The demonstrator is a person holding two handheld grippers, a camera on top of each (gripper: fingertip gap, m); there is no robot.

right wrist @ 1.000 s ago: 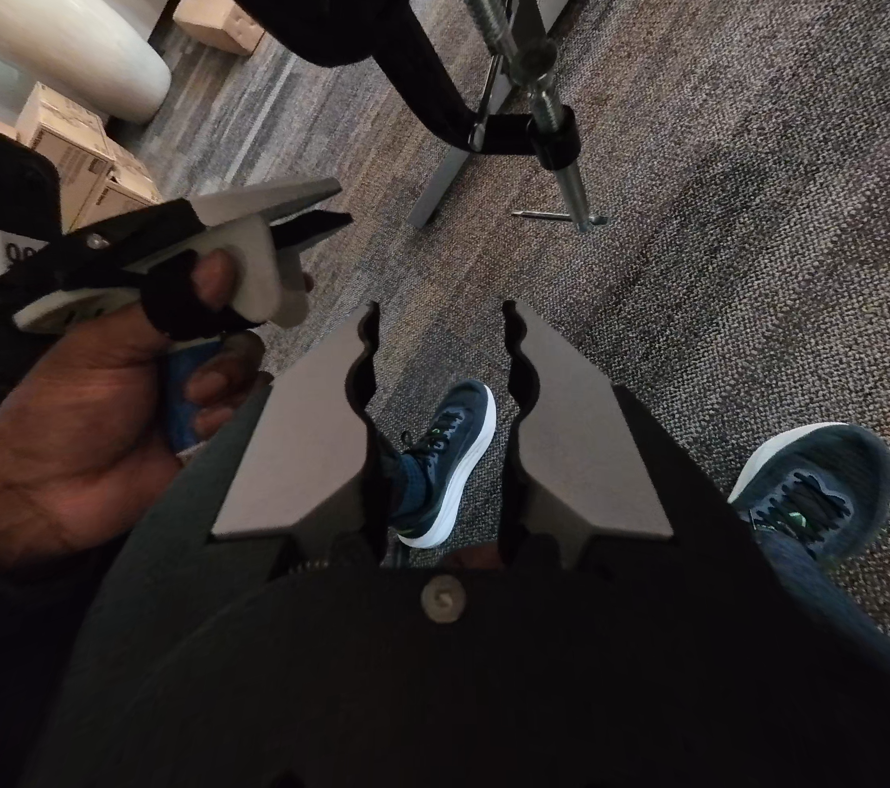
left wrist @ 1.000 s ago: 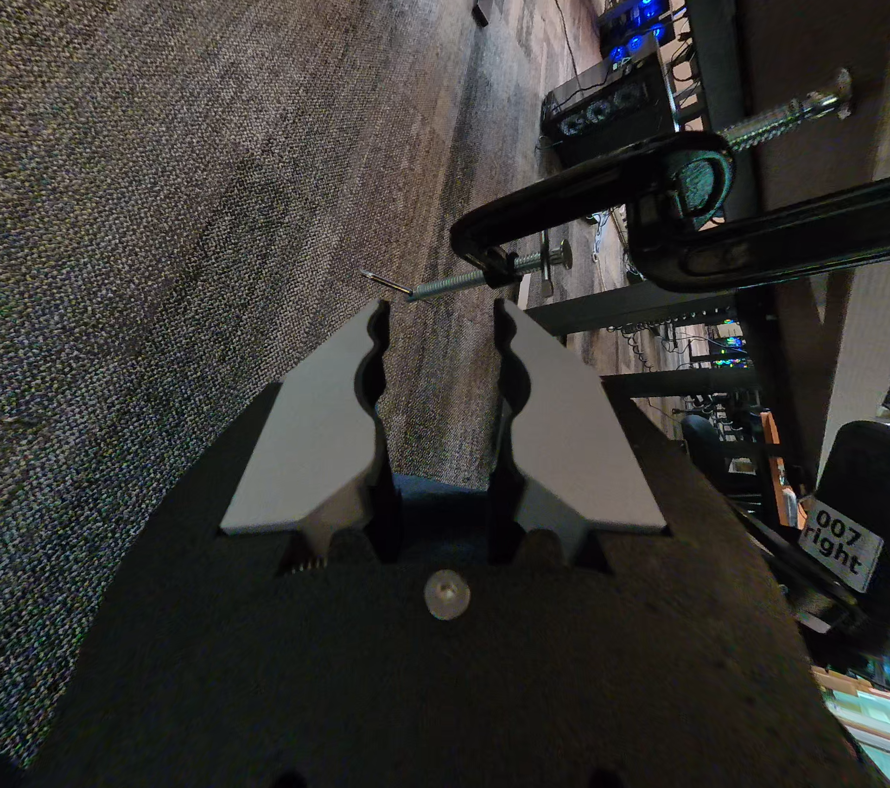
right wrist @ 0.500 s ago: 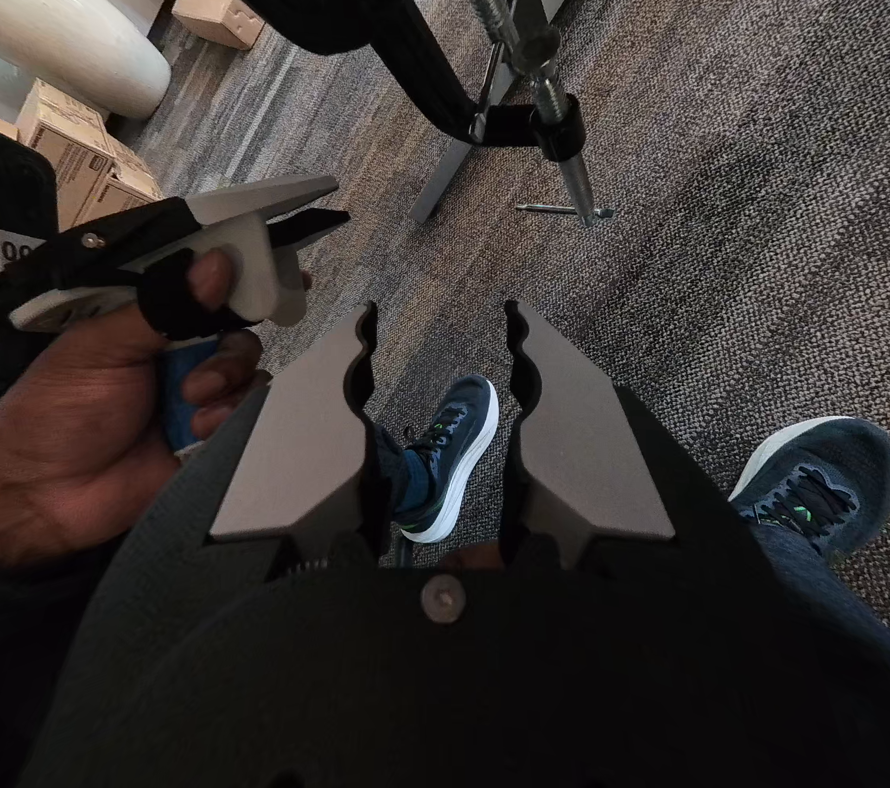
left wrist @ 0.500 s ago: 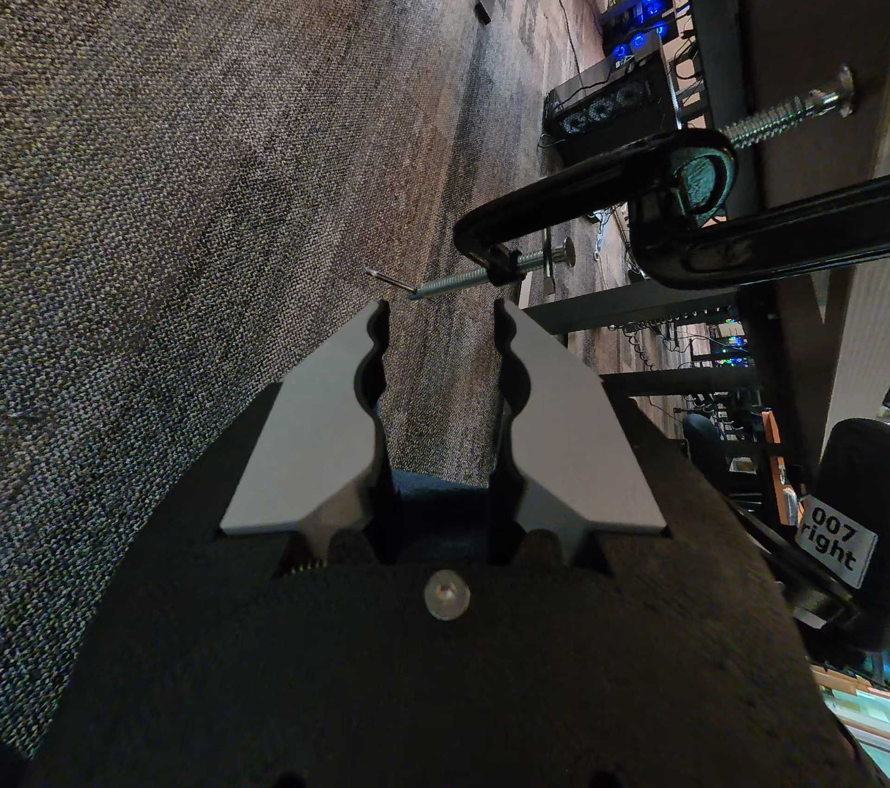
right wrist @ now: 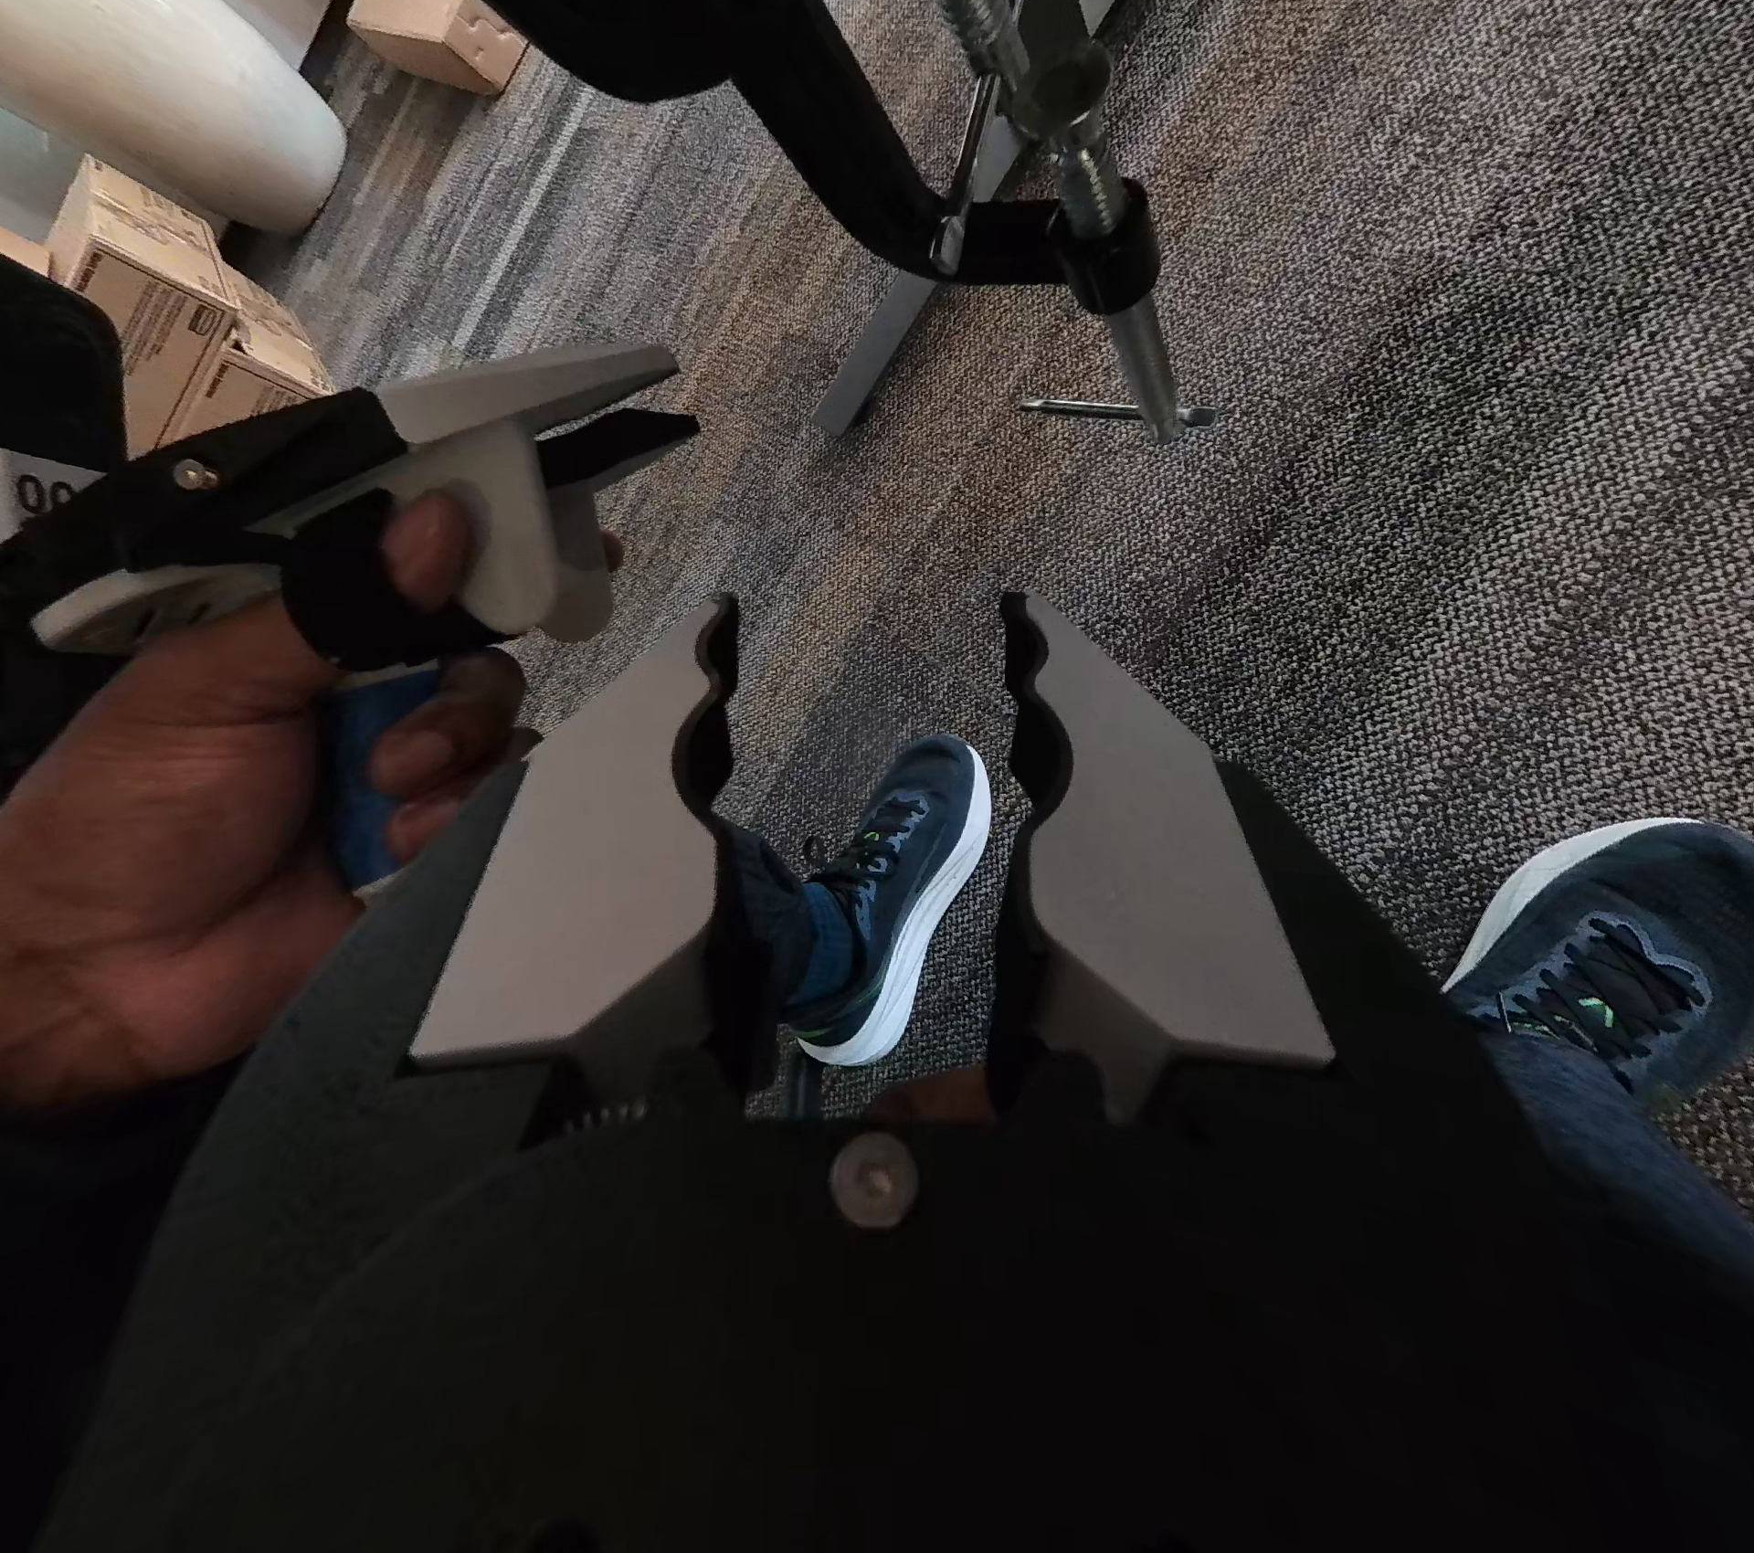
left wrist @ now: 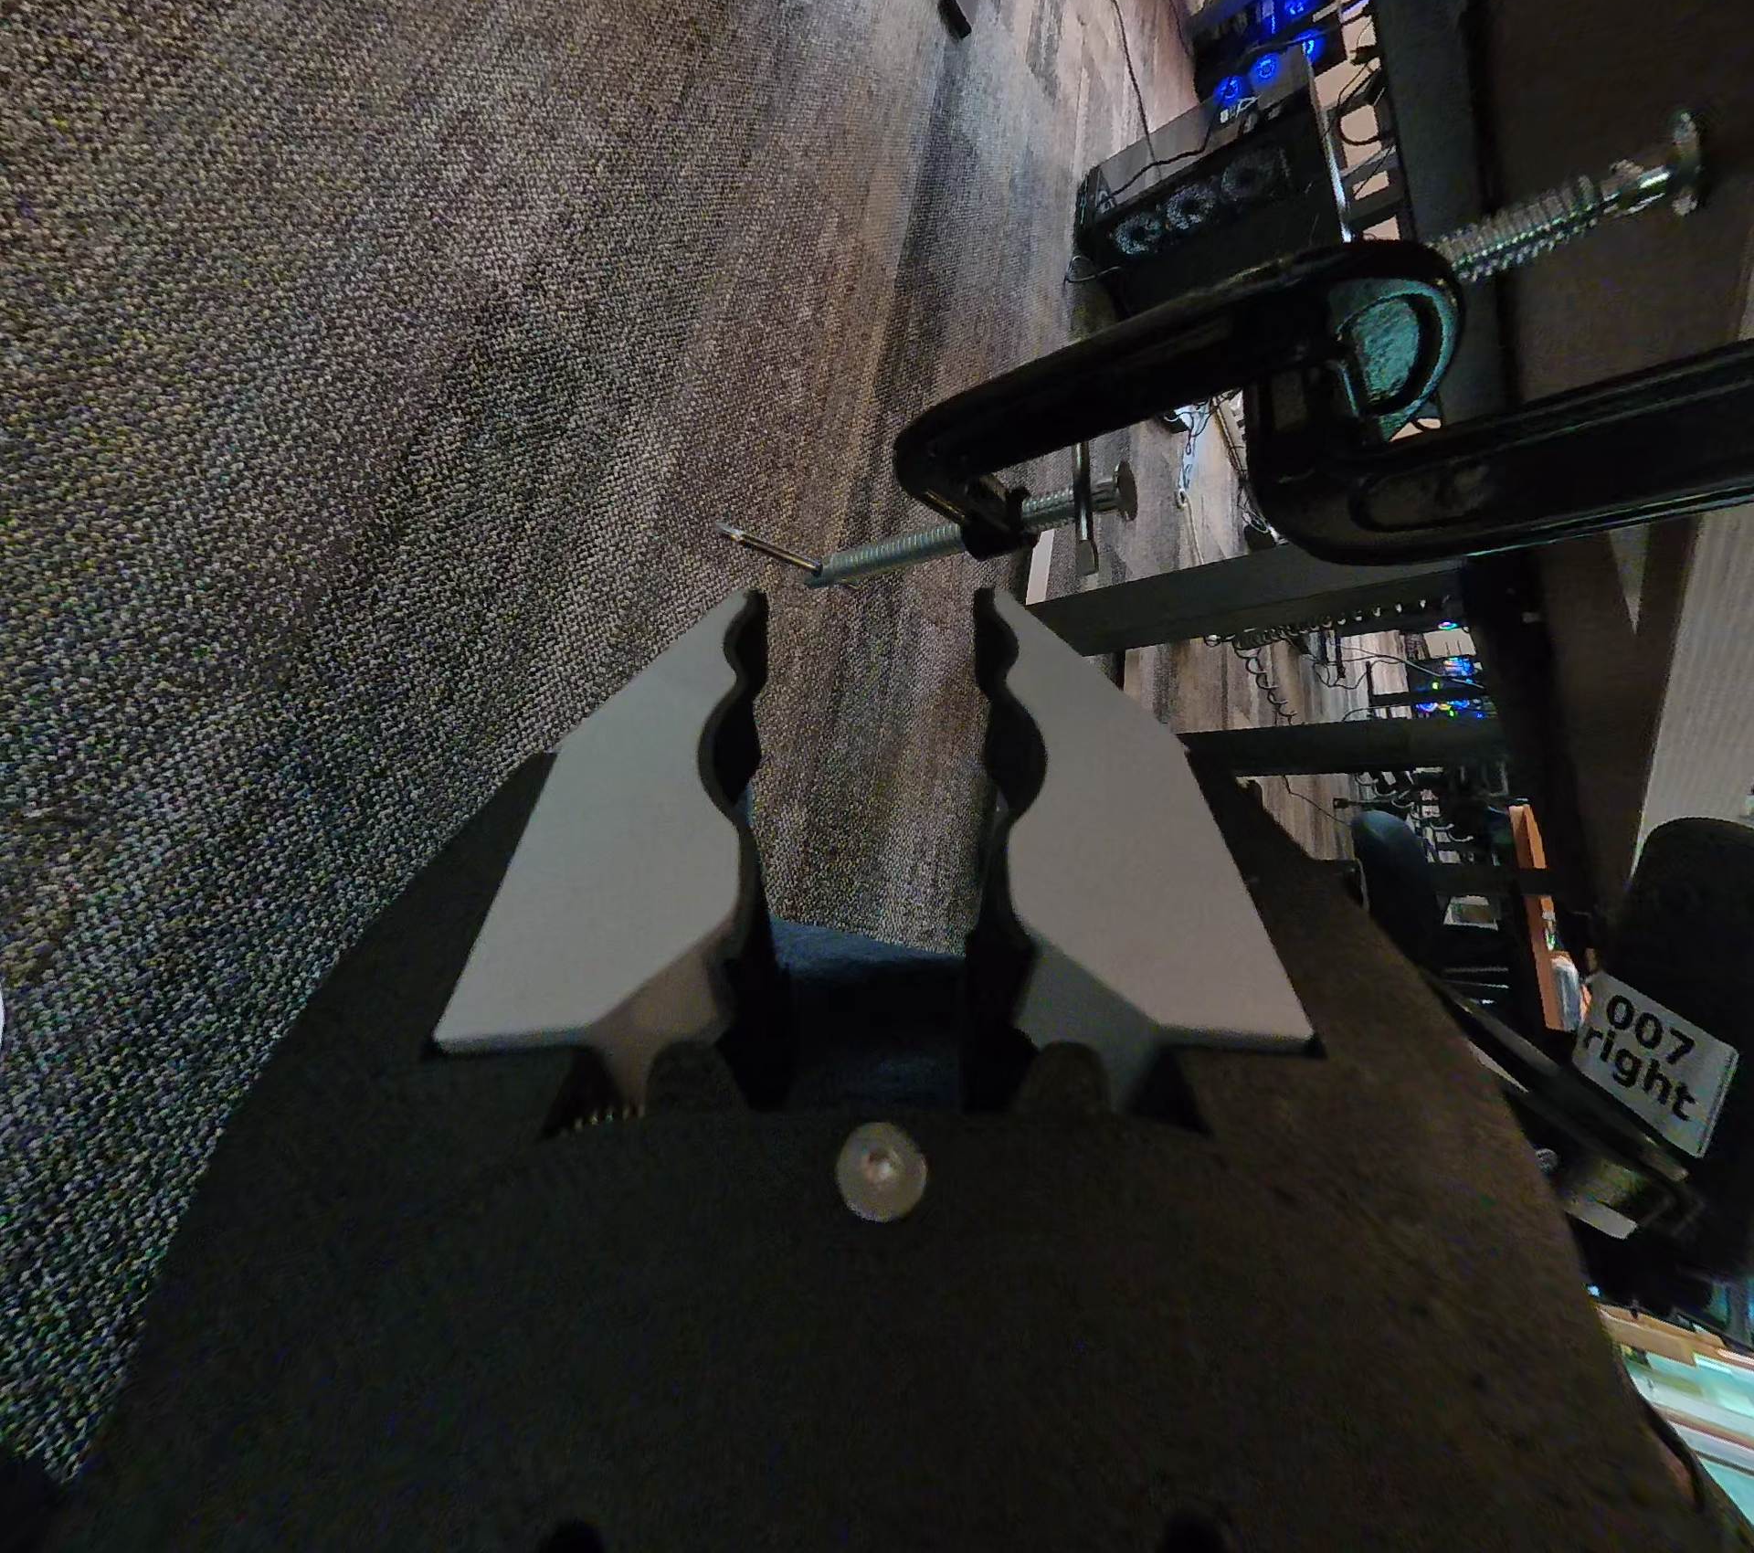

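Observation:
My left gripper (left wrist: pixel 868 606) is open and empty, held below table height over grey carpet (left wrist: pixel 427 274). A black C-clamp (left wrist: pixel 1120 378) with a silver screw (left wrist: pixel 911 549) hangs from the table edge just beyond its tips. My right gripper (right wrist: pixel 868 606) is open and empty, pointing down at the carpet (right wrist: pixel 1424 274). The same clamp (right wrist: pixel 854 160) and its screw (right wrist: pixel 1120 331) hang ahead of it. The left gripper also shows in the right wrist view (right wrist: pixel 655 397), held by a hand (right wrist: pixel 190 796).
A person's two dark blue shoes (right wrist: pixel 911 872) (right wrist: pixel 1604 966) stand on the carpet under the right gripper. Cardboard boxes (right wrist: pixel 161 293) and a white rounded column (right wrist: pixel 142 46) are at the left. A black computer tower (left wrist: pixel 1205 207), table legs (left wrist: pixel 1253 596) and a chair (left wrist: pixel 1395 862) stand beyond the left gripper.
The right gripper has moved slightly nearer the clamp, and its jaws stand a little wider. The left gripper has hardly moved.

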